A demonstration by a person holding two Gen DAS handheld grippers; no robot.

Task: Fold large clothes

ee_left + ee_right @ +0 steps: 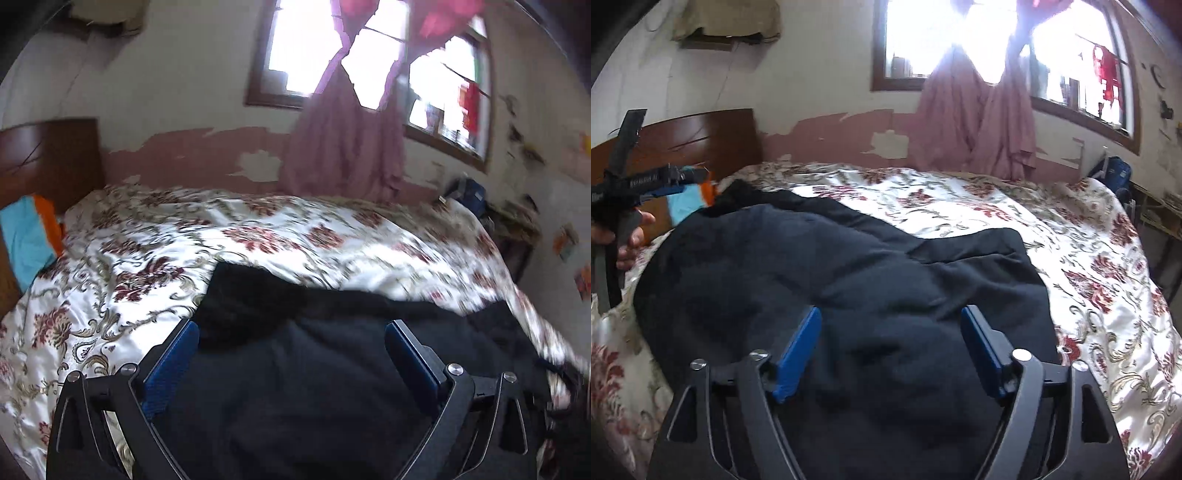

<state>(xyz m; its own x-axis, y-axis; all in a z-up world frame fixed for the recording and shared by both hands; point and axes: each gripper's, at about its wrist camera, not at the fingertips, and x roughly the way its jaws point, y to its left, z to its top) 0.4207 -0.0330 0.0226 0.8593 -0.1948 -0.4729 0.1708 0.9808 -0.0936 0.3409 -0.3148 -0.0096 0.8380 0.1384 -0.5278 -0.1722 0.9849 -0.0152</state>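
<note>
A large black garment was spread across the near part of the floral bedspread, rumpled rather than flat. One edge was folded over on the right — a squared corner was seen lying on top of the main body. A narrower dark portion was stretched away toward the headboard side. Soft creases were visible across its surface.

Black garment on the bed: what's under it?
The black fabric garment lies on a white floral bedspread, which shows around it. Anything beneath the garment itself is covered and cannot be seen.
</note>
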